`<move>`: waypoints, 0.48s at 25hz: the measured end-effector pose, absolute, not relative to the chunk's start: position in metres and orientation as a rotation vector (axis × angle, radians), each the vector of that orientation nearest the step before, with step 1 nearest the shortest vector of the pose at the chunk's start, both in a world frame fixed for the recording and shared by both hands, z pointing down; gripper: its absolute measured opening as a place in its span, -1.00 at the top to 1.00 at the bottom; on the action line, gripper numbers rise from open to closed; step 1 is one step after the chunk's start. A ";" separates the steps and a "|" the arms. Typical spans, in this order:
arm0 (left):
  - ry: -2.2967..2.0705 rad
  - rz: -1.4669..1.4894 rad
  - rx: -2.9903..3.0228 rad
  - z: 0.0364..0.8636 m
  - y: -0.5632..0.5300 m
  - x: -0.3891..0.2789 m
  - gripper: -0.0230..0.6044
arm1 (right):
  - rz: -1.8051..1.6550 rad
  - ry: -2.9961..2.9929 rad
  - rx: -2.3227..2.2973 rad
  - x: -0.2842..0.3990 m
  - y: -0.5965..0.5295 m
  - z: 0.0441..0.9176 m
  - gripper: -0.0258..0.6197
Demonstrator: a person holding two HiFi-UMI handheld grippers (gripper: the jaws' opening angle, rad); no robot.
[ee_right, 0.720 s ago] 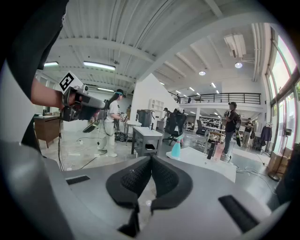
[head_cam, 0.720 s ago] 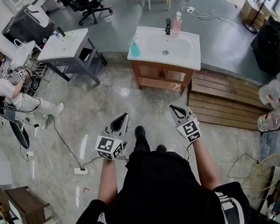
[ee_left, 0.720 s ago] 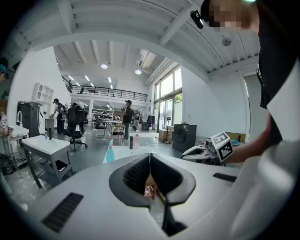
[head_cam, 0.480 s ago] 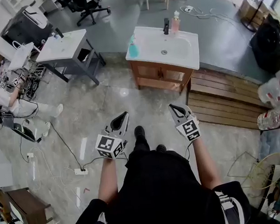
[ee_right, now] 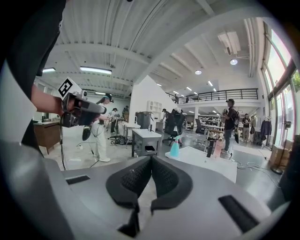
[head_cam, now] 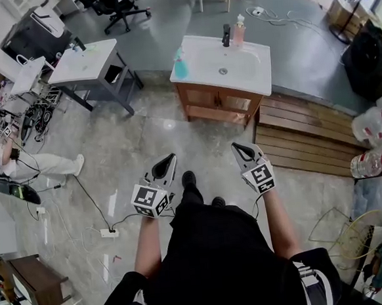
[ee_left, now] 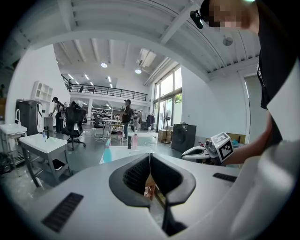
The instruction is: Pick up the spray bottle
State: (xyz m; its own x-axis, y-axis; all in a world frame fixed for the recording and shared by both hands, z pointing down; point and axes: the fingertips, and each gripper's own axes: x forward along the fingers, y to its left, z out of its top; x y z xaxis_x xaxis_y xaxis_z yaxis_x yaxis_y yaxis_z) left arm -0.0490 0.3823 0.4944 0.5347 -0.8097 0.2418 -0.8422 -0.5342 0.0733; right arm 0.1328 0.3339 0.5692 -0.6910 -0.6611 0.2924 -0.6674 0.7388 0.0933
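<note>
Teal plastic marks what I am after. In the head view the spray bottle (head_cam: 180, 65) stands upright at the left edge of a white sink top (head_cam: 201, 78) on a wooden cabinet (head_cam: 217, 104). It is well apart from me, across a pale stone floor (head_cam: 144, 145). A pink bottle (head_cam: 237, 32) and a black tap (head_cam: 226, 35) stand at the sink's back edge. I hold the left gripper (head_cam: 166, 162) and the right gripper (head_cam: 241, 151) side by side in front of my waist. Both are aimed toward the sink, which I judge to be a carrying pose for walking up to it.

In the left gripper view the two dark pads meet along one thin seam, with nothing between them. The teal bottle (ee_left: 107, 153) shows small and far off above the jaws.

In the right gripper view the jaws are likewise pressed together and empty. The bottle (ee_right: 174, 147) sits just above and right of their tip, far off, on the near corner of the sink top (ee_right: 201, 161). I judge the task barely begun: I must approach first, then part one pair of jaws.
</note>
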 end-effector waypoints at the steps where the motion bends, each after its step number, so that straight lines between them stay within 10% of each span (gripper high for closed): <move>1: -1.408 0.264 2.589 0.495 0.382 -0.049 0.85 | 0.030 -2.633 1.035 0.133 0.334 0.570 0.87; 12: -1.351 0.246 2.605 0.493 0.341 -0.057 0.85 | 0.049 -2.581 1.071 0.127 0.304 0.573 0.87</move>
